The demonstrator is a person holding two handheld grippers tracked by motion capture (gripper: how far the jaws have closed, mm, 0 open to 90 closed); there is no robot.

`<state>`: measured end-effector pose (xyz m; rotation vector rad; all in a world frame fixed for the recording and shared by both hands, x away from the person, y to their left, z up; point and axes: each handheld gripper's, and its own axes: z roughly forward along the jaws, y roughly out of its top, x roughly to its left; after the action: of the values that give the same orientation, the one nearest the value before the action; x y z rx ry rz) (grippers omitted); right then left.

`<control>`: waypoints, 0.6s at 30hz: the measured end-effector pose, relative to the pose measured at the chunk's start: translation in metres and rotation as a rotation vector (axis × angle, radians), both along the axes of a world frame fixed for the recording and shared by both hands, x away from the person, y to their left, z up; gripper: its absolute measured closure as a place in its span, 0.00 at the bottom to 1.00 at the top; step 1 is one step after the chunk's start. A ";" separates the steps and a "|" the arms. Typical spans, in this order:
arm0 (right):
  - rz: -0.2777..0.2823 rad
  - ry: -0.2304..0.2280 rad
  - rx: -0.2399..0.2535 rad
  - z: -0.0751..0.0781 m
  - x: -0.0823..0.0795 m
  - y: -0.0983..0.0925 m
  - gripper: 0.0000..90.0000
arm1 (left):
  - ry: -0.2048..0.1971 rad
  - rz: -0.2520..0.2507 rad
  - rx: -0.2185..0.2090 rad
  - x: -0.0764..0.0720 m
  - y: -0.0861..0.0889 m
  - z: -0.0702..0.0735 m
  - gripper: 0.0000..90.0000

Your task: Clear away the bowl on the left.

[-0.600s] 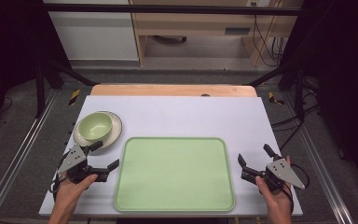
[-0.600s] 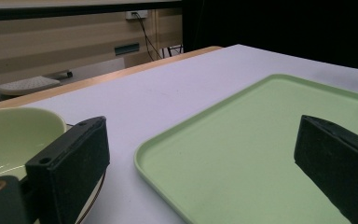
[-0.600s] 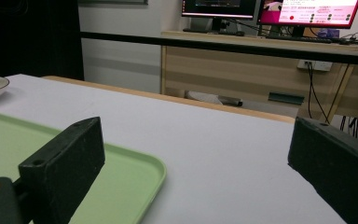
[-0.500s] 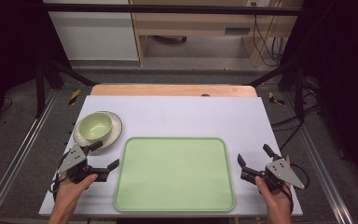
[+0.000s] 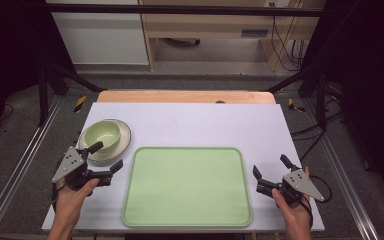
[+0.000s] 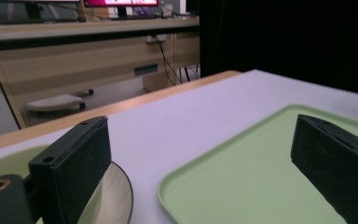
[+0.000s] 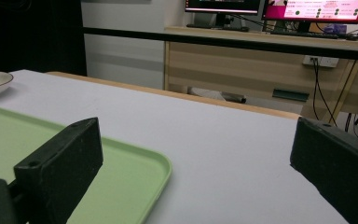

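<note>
two claws: left claw (image 5: 104,159) and right claw (image 5: 271,169), each held low at a near corner of the worktop (image 5: 205,122), one on either side of the tray (image 5: 187,187)
left claw state: jaws spread wide, nothing between them — its far jaw sits just at the near edge of the plate (image 5: 124,139), its near jaw by the tray's left rim
right claw state: jaws also wide apart and empty, pointing in toward the tray's right edge, close to it but apart
bowl: pale green bowl (image 5: 101,135) stands upright on the plate at the left of the worktop, just behind and left of the tray's far-left corner
tray: light green, lying flat, with bare floor inside its raised rim
step in hand: judged as the reach for the bowl and plate with the left claw, likely to bring them onto the tray
how to do it well: come in level and low so one jaw passes under or outside the plate's lip rather than knocking it; the left gripper view shows the plate edge (image 6: 116,196) right by the jaw
grip choice: take the bowl wall or the plate lip squarely — a glancing pinch on glazed ware may slip
risk: bowl sits loose on the plate; tilt could slide it off
right claw's part: steady the tray rim if it shifts
</note>
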<state>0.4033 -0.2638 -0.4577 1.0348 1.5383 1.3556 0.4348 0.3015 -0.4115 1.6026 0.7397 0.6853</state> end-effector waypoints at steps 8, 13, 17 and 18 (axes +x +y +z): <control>-0.005 0.006 0.005 0.000 0.001 -0.003 0.03 | 0.026 0.152 0.048 0.020 0.025 0.019 0.09; -0.006 0.005 0.011 0.001 0.000 -0.004 0.03 | 0.073 0.181 0.111 0.038 0.035 0.033 0.09; -0.007 0.004 0.012 0.002 -0.002 -0.004 0.03 | 0.078 0.181 0.155 0.046 0.039 0.046 0.10; -0.007 0.001 0.011 0.002 -0.002 -0.004 0.03 | 0.085 0.177 0.167 0.049 0.040 0.049 0.10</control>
<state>0.4015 -0.2677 -0.4558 1.0466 1.5283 1.3605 0.4840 0.3417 -0.3628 1.7406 0.9139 0.8290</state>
